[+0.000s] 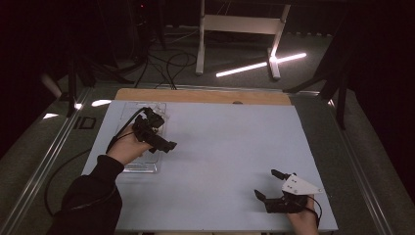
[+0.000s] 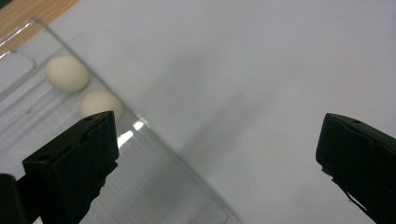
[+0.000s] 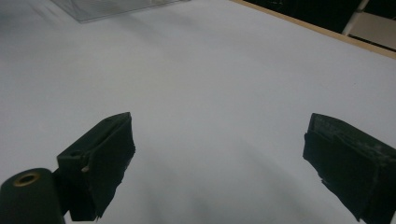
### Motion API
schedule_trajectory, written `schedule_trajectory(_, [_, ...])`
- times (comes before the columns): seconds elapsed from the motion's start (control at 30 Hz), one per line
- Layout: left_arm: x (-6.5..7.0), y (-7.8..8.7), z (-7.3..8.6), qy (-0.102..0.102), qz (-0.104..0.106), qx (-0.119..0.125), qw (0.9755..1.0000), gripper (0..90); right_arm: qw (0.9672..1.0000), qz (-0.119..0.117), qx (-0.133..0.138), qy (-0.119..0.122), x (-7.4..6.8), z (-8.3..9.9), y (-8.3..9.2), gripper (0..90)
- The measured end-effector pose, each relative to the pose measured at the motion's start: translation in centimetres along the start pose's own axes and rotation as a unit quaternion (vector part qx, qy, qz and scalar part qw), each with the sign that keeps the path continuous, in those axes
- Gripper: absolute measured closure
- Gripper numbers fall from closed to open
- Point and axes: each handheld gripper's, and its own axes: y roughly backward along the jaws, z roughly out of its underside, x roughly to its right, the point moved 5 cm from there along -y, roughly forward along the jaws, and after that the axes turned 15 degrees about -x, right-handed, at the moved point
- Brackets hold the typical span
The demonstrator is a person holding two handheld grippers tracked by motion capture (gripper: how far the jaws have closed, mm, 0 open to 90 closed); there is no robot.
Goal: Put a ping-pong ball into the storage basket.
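Forearm in a dark sleeve enters the high view at 7 o'clock; the hand carries the left gripper (image 1: 157,131) over the clear tray (image 1: 147,167) at 9 o'clock on the white table (image 1: 230,147). Its jaws stand spread wide, gripping nothing. Two cream balls (image 2: 67,73) lie in the tray, just beyond one jaw. The right gripper (image 1: 268,184) sits at 5 o'clock, jaws released and pointing toward 10 o'clock.

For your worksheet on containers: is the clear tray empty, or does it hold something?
Not empty. The clear tray holds two pale balls: one farther back, another beside it along the rim.
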Motion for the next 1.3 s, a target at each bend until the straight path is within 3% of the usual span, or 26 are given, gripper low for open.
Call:
schedule_trajectory(0.13, [0.6, 0.3, -0.5, -0.015, -0.027, 0.018, 0.9994, 0.6, 1.0, 0.001, 0.0, -0.001, 0.1, 0.0, 0.1, 8.7])
schedule_trajectory(0.47, [2.3, -0.1, -1.3, -0.027, 0.0, 0.037, 0.999, 0.6, 1.0, -0.001, 0.001, -0.003, 0.1, 0.0, 0.0, 8.7])
schedule_trajectory(0.67, [3.7, -0.4, -1.8, -0.044, 0.013, 0.034, 0.9984, 0.5, 1.0, -0.002, 0.001, -0.003, 0.1, 0.0, 0.0, 8.6])
schedule_trajectory(0.9, [5.1, -0.6, -2.5, -0.058, 0.025, 0.05, 0.9967, 0.6, 1.0, -0.001, 0.001, -0.002, 0.1, 0.0, 0.0, 8.7])
schedule_trajectory(1.0, [5.7, -0.9, -2.7, -0.07, 0.018, 0.059, 0.9956, 0.6, 1.0, -0.002, 0.001, -0.004, 0.1, 0.0, 0.0, 8.6])
schedule_trajectory(1.3, [7.6, -2.2, -3.3, -0.087, 0.039, 0.063, 0.9935, 0.6, 1.0, -0.002, 0.002, -0.004, 0.2, 0.1, 0.1, 8.6])
